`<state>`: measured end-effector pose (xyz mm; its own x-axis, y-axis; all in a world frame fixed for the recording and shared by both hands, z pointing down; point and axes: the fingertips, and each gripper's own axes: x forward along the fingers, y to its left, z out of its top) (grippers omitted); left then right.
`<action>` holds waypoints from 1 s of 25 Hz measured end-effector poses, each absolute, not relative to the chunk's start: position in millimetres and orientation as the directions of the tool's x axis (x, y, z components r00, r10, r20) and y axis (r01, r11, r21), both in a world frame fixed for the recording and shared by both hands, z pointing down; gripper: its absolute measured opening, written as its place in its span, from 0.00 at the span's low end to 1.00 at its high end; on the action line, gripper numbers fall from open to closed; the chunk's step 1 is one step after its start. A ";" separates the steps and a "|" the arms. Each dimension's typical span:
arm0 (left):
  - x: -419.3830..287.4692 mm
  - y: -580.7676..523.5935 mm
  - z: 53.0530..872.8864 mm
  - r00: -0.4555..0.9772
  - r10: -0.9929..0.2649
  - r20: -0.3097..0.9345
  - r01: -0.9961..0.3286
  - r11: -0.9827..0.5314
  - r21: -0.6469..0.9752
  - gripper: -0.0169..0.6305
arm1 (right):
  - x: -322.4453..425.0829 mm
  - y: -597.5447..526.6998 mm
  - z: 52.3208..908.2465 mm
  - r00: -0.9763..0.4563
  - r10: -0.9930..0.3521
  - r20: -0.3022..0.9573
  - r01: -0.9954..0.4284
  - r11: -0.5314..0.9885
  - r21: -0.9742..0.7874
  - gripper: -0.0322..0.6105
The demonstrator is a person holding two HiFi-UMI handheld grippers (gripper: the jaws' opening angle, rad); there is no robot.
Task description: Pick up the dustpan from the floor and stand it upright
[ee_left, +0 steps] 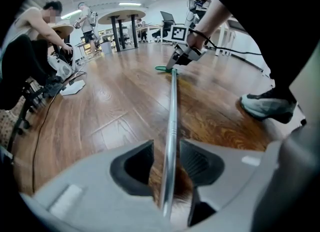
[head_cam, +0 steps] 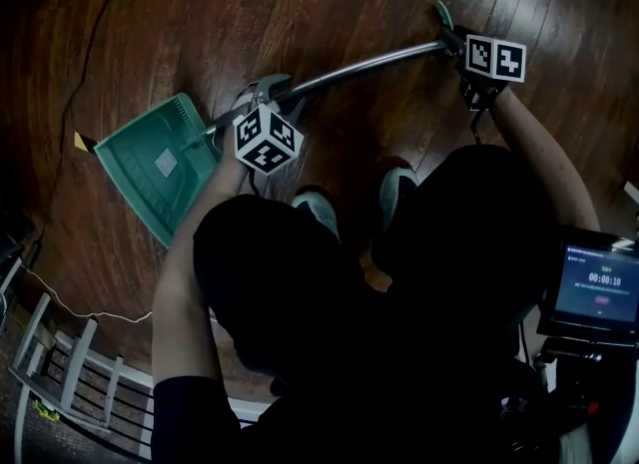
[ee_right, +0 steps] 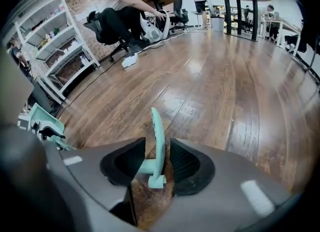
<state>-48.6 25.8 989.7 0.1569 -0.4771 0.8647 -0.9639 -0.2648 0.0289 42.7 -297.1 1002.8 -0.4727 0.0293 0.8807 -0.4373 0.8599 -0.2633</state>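
The dustpan [head_cam: 160, 168] lies low over the wooden floor [head_cam: 329, 13], its long axis slanting across the head view from lower left to upper right. The green pan is at the left end, its open mouth turned to the lower left. From the pan's back a bare metal pole [head_cam: 369, 61] runs up and right to a pale green grip [head_cam: 442, 15] at the far end. From this steep angle I cannot tell whether the pan rests on the boards or hangs just clear of them.

The left gripper [head_cam: 265, 88] sits on the pole just beside the pan. In the left gripper view its jaws are drawn narrow, the pole [ee_left: 172, 106] passing straight up between the two dark pads [ee_left: 200, 162] of the left gripper [ee_left: 167, 158]. The right pad meets the metal, while the left one seems to leave a hairline gap.

The right gripper [head_cam: 469, 53] takes the other end. In the right gripper view its jaws are likewise narrow, closed about the flat green grip [ee_right: 159, 136], which stands edge-on between the pads of the right gripper [ee_right: 157, 158] and pokes out beyond them.

The person's two shoes [head_cam: 319, 205] stand on the floor near the middle of the pole.
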 end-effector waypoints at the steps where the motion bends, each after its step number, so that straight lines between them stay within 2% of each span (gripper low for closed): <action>1: -47.9 26.0 987.7 0.158 -0.479 0.864 -0.965 -0.260 0.033 0.27 | 43.2 -295.4 1001.3 -0.468 0.038 0.883 -0.435 0.860 -0.267 0.30; 3: -44.8 25.4 985.6 0.165 -0.480 0.861 -0.965 -0.261 0.040 0.27 | 42.7 -293.9 1001.2 -0.463 0.050 0.885 -0.443 0.852 -0.280 0.28; 7: -39.1 18.4 984.5 0.166 -0.481 0.861 -0.958 -0.284 0.026 0.26 | 40.1 -303.0 1000.4 -0.446 0.029 0.894 -0.444 0.860 -0.249 0.17; 17: -49.2 12.6 984.9 0.175 -0.506 0.845 -0.960 -0.280 0.031 0.26 | 15.2 -295.9 961.6 -0.521 0.021 0.854 -0.339 0.913 -0.229 0.16; 25: -55.7 -4.9 978.6 0.171 -0.525 0.834 -0.955 -0.295 0.010 0.26 | -23.0 -296.7 906.4 -0.592 -0.041 0.805 -0.266 0.952 -0.148 0.16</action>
<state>-55.7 -4.9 978.6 0.1713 -0.5246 0.8340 -0.9553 -0.2953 0.0105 -23.0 -296.7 906.4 -0.5924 -0.0406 0.8046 -0.2663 0.9525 -0.1481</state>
